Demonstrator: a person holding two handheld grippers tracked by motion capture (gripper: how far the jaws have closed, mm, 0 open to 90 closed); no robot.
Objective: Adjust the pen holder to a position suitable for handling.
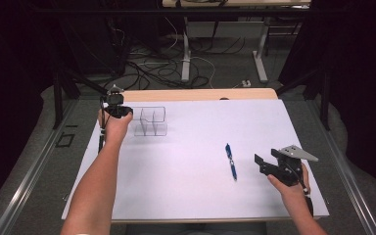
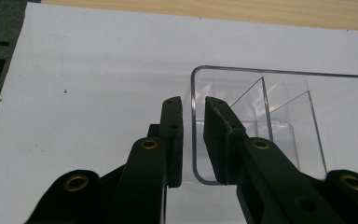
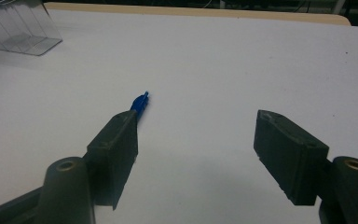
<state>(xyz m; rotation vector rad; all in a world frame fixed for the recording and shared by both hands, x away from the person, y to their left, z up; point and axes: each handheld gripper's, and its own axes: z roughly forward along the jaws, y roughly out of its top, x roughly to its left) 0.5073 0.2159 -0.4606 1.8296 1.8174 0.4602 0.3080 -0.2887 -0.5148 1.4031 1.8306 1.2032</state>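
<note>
Clear plastic organizer (image 1: 150, 121) seen at far left of white table sheet (image 1: 196, 196), compartments seen bare. Organizer's left wall straddled by jaws of left gripper (image 2: 193, 109), one jaw inside, one outside; jaws nearly together, whether wall is pressed cannot be told. Wide bare sheet left between organizer and blue pen (image 1: 231, 161). Right gripper (image 1: 267, 161) held just right of pen, jaws apart, nothing between them.

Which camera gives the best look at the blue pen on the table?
The high view: the whole blue pen lies in plain sight on the white table, left of the right gripper. The right gripper view shows just its blue tip past one jaw. The left gripper view looks at the clear divided box instead.
</note>
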